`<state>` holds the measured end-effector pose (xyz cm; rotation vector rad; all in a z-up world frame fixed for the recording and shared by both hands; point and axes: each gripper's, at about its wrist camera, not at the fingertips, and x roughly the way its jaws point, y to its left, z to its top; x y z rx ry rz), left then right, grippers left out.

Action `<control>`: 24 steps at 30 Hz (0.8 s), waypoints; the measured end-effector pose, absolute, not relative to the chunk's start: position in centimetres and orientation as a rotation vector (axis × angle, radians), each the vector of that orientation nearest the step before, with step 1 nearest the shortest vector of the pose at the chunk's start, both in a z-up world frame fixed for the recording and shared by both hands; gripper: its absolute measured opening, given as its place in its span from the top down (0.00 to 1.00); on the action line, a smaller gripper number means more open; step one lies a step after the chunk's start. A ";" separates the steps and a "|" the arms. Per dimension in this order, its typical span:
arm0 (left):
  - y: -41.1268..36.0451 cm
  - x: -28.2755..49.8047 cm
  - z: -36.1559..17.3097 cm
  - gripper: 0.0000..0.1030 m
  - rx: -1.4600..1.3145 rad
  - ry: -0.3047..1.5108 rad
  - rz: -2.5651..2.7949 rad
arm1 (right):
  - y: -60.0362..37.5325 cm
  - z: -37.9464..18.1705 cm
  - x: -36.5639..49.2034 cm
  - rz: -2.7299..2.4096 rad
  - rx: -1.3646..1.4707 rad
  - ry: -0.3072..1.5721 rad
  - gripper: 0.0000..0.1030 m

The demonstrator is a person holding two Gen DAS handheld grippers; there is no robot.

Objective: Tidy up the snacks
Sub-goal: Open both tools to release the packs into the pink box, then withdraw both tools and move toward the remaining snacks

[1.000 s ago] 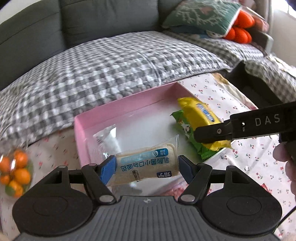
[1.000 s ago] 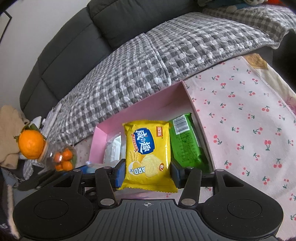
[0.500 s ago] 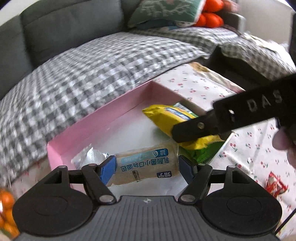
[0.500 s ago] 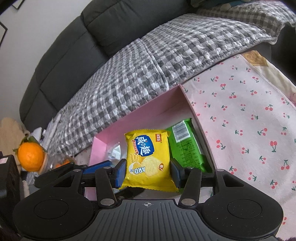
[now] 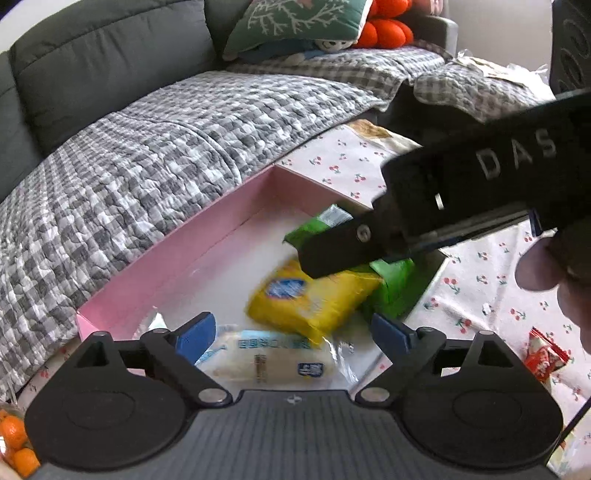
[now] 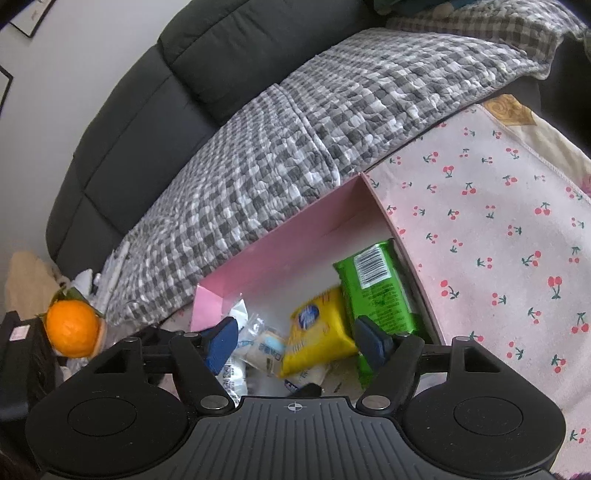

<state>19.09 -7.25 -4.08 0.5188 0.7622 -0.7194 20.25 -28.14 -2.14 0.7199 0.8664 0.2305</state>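
The crinkly yellow cracker packet (image 6: 317,339) and pale plastic-wrapped bread roll (image 5: 273,360) lie in the shallow pink cardboard box (image 5: 177,254) beside a green packet (image 6: 376,291), released as the left gripper (image 5: 293,332) and right gripper (image 6: 295,341) spread their jaws, gripping nothing; next, probably, comes the red wrapper (image 5: 543,360) on the cherry-print cloth (image 6: 498,229).

We see a dark grey sofa (image 6: 147,122) under a grey checked quilt (image 5: 155,155), a green cushion (image 5: 295,22) at its far end, pale wall (image 6: 74,48) behind, cherry-print cloth (image 6: 498,229) on the worktop, soft daylight.
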 end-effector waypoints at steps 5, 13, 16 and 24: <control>-7.2 18.4 -3.9 0.11 0.529 0.766 -0.705 | -28.1 -1.9 20.0 0.231 0.701 0.875 0.30; -6.3 17.1 -2.8 0.09 0.467 0.763 -0.642 | -27.9 -0.9 18.9 0.231 0.643 0.900 0.30; -6.1 16.4 -2.4 0.09 0.452 0.760 -0.624 | -27.9 -0.4 18.2 0.233 0.624 0.911 0.29; -5.1 13.7 -1.9 0.07 0.409 0.767 -0.576 | -27.7 0.8 15.9 0.244 0.538 0.959 0.24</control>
